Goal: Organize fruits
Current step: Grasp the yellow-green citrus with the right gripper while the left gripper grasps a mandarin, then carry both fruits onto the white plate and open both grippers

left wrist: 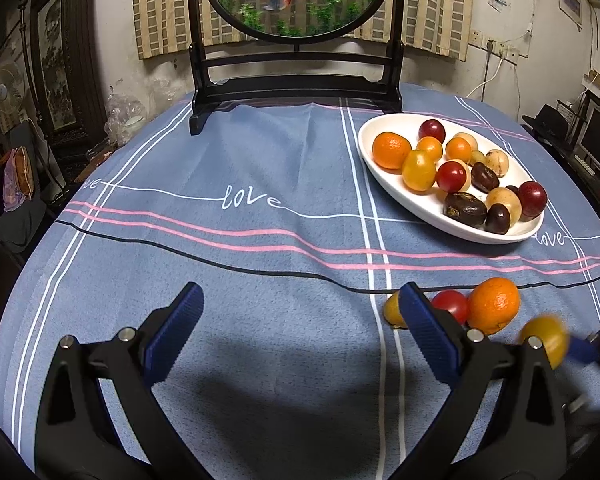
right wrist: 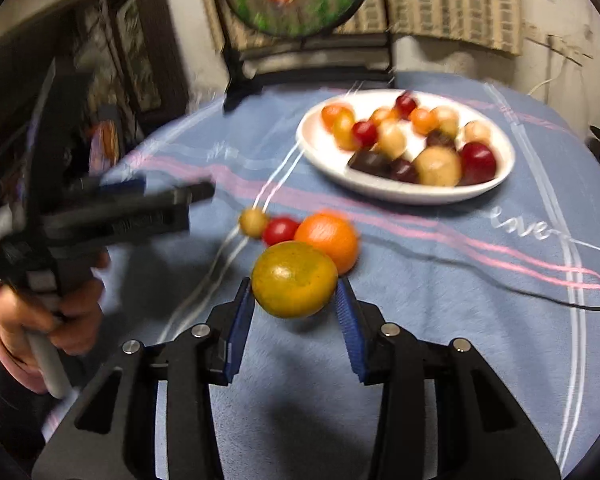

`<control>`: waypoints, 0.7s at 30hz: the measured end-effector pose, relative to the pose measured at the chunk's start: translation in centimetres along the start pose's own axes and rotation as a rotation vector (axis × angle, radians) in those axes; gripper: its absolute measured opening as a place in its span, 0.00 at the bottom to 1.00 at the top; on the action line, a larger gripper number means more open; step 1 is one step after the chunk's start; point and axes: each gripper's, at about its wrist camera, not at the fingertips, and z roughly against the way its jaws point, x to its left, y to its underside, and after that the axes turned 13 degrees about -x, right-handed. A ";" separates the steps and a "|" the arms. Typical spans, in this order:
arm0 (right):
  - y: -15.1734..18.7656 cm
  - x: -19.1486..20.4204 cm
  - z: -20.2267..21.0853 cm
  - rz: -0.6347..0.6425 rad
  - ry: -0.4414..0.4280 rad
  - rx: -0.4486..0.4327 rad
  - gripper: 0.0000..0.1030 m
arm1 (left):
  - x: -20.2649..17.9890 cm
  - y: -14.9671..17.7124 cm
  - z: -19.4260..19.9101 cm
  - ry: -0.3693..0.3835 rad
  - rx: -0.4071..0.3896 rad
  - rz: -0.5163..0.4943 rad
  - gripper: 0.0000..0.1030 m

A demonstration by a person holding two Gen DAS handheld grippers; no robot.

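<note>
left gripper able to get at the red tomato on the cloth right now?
Probably yes. The left gripper is open and empty, and the red tomato lies just past its right finger. The orange touches it on one side and a small yellow fruit sits close on the other, so the jaws have little room.

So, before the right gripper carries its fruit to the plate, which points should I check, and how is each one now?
1. Grip: right gripper pads press both sides of the yellow-green fruit: ok.
2. Fruit clear of the tablecloth: shadow lies below it, looks lifted: ok.
3. Path: orange sits directly ahead, close to the held fruit: not ok, go over it.
4. Free spot on the white plate: bare area at its left end: ok.
5. Left gripper open, empty, away from the path: ok.
6. Grip firmness: cannot tell.
</note>
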 end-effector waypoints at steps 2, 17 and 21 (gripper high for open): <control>-0.7 -1.4 1.0 -0.033 0.051 -0.046 0.41 | -0.5 0.2 -0.2 0.035 0.015 -0.016 0.97; -1.7 -5.2 3.0 -0.140 0.133 -0.111 0.41 | -11.4 1.3 1.7 0.386 -0.069 -0.362 0.61; -1.9 -6.1 3.7 -0.169 0.135 -0.124 0.41 | -12.5 1.7 -0.1 0.379 -0.020 -0.397 0.53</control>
